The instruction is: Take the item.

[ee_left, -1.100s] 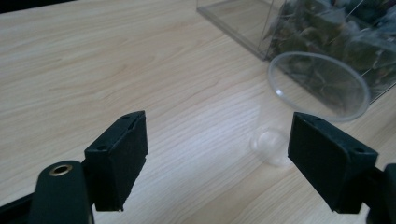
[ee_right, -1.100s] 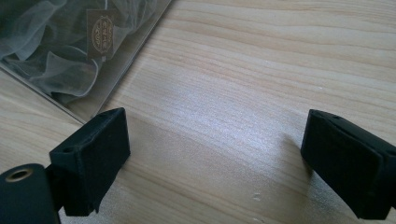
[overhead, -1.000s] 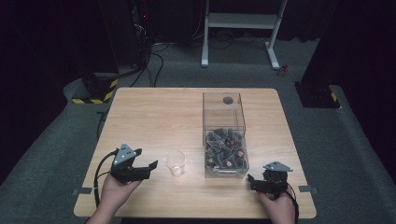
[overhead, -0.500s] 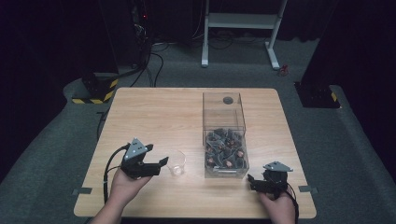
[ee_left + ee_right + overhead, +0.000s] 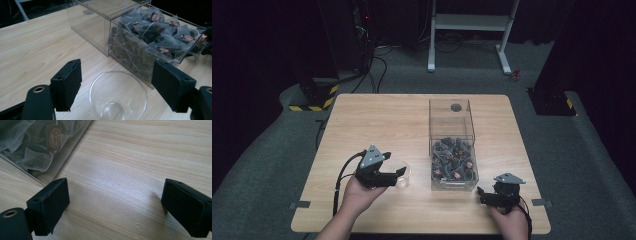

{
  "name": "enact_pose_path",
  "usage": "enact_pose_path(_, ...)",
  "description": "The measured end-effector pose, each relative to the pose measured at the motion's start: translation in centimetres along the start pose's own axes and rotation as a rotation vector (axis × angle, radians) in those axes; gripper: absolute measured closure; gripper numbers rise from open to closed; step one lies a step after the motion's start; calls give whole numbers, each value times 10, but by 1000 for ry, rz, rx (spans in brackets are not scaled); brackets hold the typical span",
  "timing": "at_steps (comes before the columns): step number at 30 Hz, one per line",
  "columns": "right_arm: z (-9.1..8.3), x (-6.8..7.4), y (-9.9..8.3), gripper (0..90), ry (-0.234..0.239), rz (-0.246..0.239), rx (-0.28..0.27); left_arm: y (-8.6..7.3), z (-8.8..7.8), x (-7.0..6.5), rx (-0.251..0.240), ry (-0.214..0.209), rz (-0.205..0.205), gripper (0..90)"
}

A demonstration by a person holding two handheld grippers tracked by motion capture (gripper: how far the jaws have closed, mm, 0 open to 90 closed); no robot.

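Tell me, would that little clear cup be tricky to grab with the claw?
Probably somewhat. The clear cup looks thin, smooth and empty, so likely light, slippery and easily tipped or crushed. The left claw stands open around it, its jaws on either side, not touching.

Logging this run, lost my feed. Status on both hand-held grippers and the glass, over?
Left hand-held gripper open, jaws either side of the empty glass cup. Right hand-held gripper open over bare table. Clear box of tea bags beside cup.

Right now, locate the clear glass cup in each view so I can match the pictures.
High view: glass cup at lower centre-left, just ahead of the left tool.
Left gripper view: bottom centre, between the open jaws.
Right gripper view: not in it.
Shared landmark: clear box of tea bags.
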State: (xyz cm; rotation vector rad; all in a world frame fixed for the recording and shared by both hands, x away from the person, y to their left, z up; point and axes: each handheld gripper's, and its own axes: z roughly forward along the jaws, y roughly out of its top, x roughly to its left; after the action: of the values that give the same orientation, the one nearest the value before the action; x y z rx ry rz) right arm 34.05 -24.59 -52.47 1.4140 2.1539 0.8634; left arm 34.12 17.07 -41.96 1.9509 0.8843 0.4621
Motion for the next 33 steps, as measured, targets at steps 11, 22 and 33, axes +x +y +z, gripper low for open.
enact_pose_path(11,0,0,0,79,0,-1,0,12,16,-9,10,-37,13,266)
enact_pose_path(22,0,0,0,79,1,1,0,25,32,-18,24,-70,26,271)
enact_pose_path(33,0,0,0,79,1,1,0,38,47,-26,41,-100,31,278)
